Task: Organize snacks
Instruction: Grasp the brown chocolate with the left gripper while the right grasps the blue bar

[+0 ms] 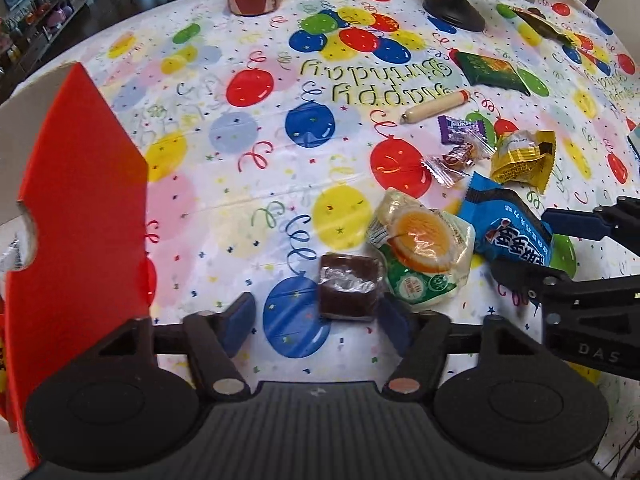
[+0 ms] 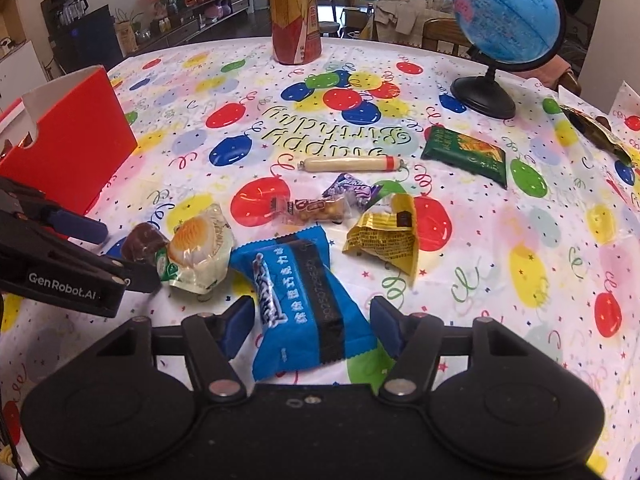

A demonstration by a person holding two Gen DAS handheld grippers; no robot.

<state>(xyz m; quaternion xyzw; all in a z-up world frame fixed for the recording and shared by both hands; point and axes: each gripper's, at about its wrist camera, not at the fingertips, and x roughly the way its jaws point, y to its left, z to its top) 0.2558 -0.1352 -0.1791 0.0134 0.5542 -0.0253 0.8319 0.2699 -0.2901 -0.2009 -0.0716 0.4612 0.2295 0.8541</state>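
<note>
The left gripper (image 1: 316, 316) is wide open and holds nothing; a brown wrapped cake (image 1: 349, 291) lies on the balloon tablecloth (image 1: 248, 184) between its fingers. The right gripper (image 2: 312, 326) is also wide open, around a blue snack packet (image 2: 304, 300). The red box (image 2: 76, 156) stands at the far left.

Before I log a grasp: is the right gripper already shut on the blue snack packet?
No, the right gripper is open, its fingers apart on either side of the blue snack packet.
</note>
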